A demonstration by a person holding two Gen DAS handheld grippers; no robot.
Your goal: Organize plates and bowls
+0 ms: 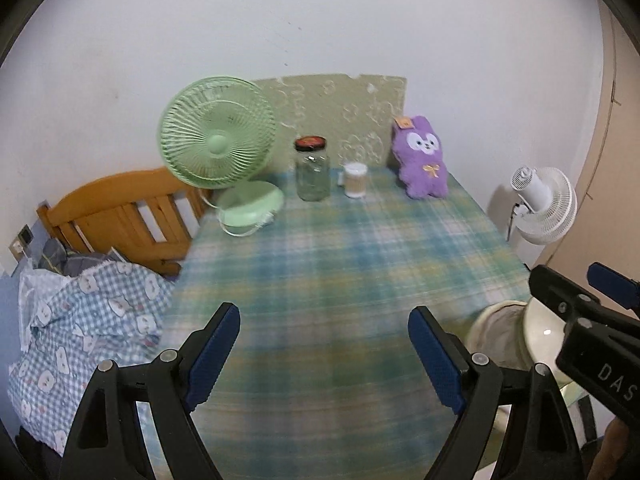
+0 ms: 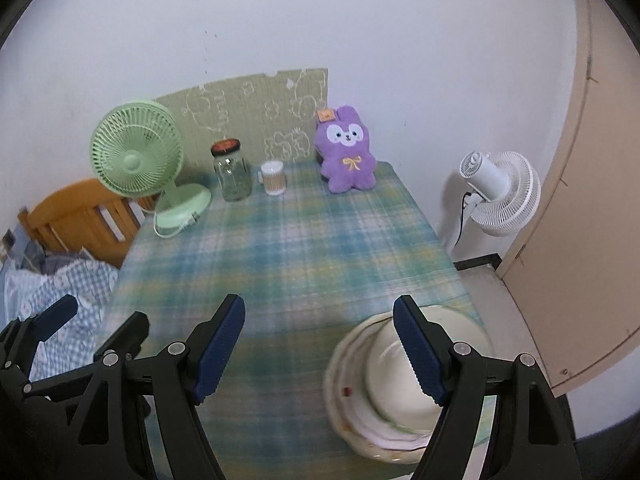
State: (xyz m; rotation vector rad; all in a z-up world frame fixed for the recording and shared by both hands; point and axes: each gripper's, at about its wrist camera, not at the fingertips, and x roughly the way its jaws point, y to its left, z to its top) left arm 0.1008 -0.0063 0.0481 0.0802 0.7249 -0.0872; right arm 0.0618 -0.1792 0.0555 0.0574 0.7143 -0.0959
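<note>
A stack of cream plates (image 2: 352, 408) with a white bowl (image 2: 394, 384) on top sits at the table's near right corner; it also shows in the left wrist view (image 1: 498, 332). My right gripper (image 2: 320, 352) is open and empty, its right finger over the bowl. My left gripper (image 1: 324, 356) is open and empty above the plaid tablecloth (image 1: 320, 264), left of the stack. The right gripper (image 1: 580, 296) shows over the bowl in the left wrist view. The left gripper (image 2: 92, 324) shows at the lower left of the right wrist view.
At the table's far end stand a green fan (image 2: 136, 160), a glass jar with a red lid (image 2: 232, 172), a small mug (image 2: 274, 178) and a purple plush rabbit (image 2: 348, 152). A wooden bed frame (image 1: 120, 216) with checked bedding (image 1: 88, 320) is left. A white fan (image 2: 500, 196) stands right.
</note>
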